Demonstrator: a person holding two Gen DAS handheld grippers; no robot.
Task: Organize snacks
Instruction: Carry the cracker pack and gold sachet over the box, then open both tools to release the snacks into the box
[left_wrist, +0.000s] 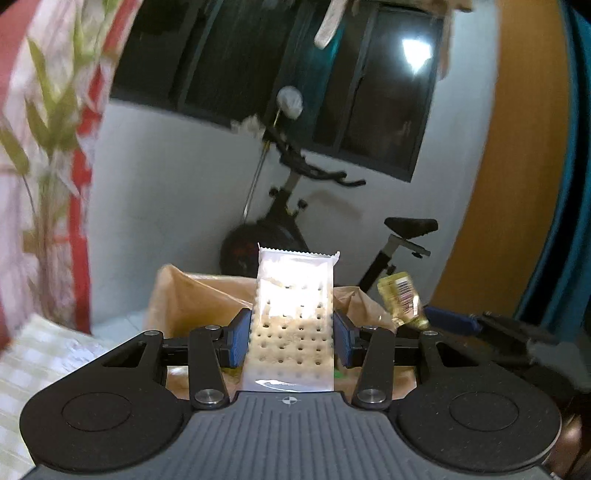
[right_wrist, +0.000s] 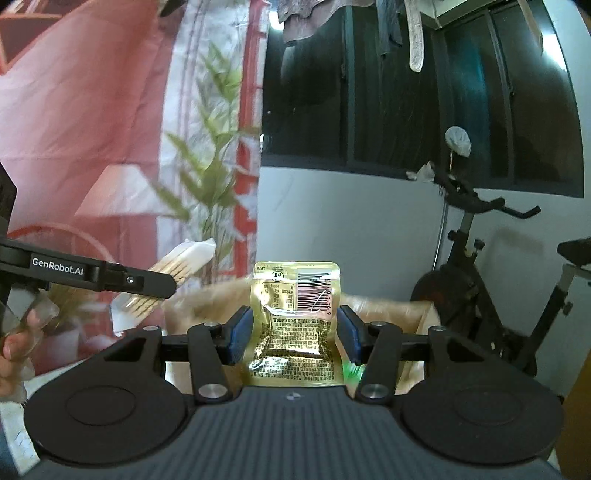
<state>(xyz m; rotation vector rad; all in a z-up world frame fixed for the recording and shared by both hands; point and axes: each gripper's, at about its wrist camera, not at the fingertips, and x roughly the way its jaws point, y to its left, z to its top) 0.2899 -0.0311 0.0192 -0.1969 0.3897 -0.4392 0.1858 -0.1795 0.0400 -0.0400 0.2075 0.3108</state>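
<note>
My left gripper (left_wrist: 291, 336) is shut on a clear-wrapped cracker pack (left_wrist: 293, 314), held upright in the air with its blue pads (left_wrist: 238, 338) pressing both sides. My right gripper (right_wrist: 293, 334) is shut on a gold foil snack packet (right_wrist: 295, 325) with a barcode. Behind and below both lies an open cardboard box (left_wrist: 192, 299), also seen as the box (right_wrist: 388, 306) in the right wrist view. The right gripper with the gold packet (left_wrist: 400, 295) shows at the right of the left wrist view. The left gripper with the cracker pack (right_wrist: 177, 271) shows at the left of the right wrist view.
An exercise bike (left_wrist: 295, 206) stands against the white wall behind the box, under a dark window (left_wrist: 295, 74). A red floral curtain (right_wrist: 110, 129) hangs at the left. A wooden panel (left_wrist: 517, 166) rises at the right. A person's hand (right_wrist: 14, 350) holds the left gripper.
</note>
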